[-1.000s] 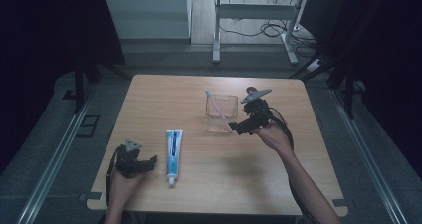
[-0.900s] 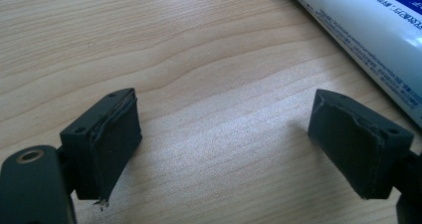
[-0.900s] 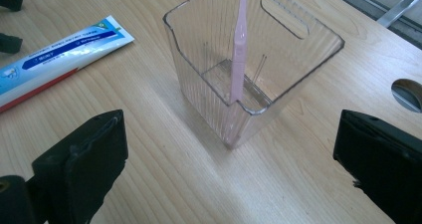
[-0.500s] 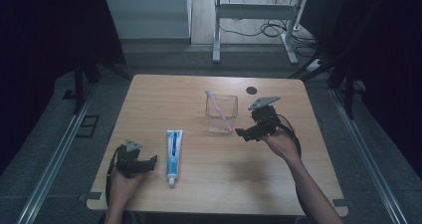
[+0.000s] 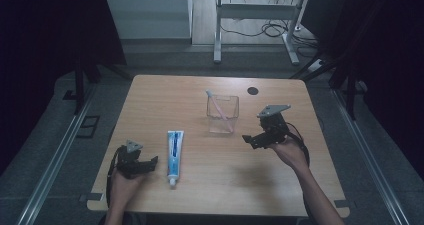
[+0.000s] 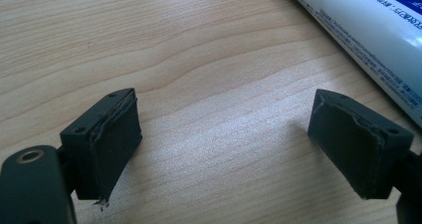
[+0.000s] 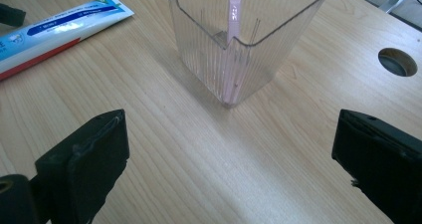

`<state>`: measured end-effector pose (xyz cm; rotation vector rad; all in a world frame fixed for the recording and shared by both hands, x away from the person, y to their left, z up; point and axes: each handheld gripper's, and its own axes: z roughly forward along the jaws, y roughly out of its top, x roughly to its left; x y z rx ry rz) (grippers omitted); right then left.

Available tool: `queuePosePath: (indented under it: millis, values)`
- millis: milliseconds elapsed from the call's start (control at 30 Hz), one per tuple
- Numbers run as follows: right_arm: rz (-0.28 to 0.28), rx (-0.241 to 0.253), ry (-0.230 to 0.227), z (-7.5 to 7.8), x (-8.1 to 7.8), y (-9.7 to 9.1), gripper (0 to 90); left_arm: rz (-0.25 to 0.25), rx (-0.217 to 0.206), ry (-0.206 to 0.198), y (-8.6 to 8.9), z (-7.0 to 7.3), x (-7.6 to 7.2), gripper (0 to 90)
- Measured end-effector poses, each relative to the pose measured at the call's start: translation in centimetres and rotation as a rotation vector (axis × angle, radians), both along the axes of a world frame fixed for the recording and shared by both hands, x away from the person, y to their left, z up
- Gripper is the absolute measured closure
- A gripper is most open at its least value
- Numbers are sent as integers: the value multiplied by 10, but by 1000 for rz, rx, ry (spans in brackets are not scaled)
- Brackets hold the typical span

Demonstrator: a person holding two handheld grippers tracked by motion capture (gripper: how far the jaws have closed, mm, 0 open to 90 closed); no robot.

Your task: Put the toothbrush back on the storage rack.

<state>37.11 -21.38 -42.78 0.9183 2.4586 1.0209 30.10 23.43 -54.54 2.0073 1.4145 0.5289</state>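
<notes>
1. Though nothing is held yet, work judged to centre on the toothpaste tube [image 5: 174, 151], lying flat on the desk [image 5: 150, 100] at lower centre-left of the high view, cap toward the bottom edge
2. Left tool [image 5: 150, 162] at lower left of that view, just beside the tube, jaws spread wide and empty; in the left gripper view the tube [image 6: 368, 30] crosses the upper right corner, near the right-hand jaw but apart from it
3. Right tool [image 5: 251, 141] right of centre, near the clear cup [image 5: 222, 116], jaws likewise gaping with nothing between; in the right gripper view the cup [image 7: 244, 40] at upper centre with a pink toothbrush [image 7: 233, 15] leaning inside
4. Tube probably light, soft and glossy: likely to dent, slide or squeeze paste toward the cap under a hard pinch
5. Best hold judged across the width near the middle or toward the firmer shoulder by the cap, with gentle pressure; flat crimped end stiffer but thin and easy to let slip
6. Cup judged light, rigid, smooth-walled and easily tipped if nudged
</notes>
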Motion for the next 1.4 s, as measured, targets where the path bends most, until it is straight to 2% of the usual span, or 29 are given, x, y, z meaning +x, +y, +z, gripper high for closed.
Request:
queuePosePath:
  millis: [400,967,1400]
  values:
    - [-18,30,-7,-8,-14,-19,12,-1,2,0,0,0,0,132]
    - [-78,53,5,-25,-33,-53,16,-6,1,2,-1,0,-1,132]
    - [-108,18,5,-50,-50,-65,19,-8,3,1,-1,0,-1,132]
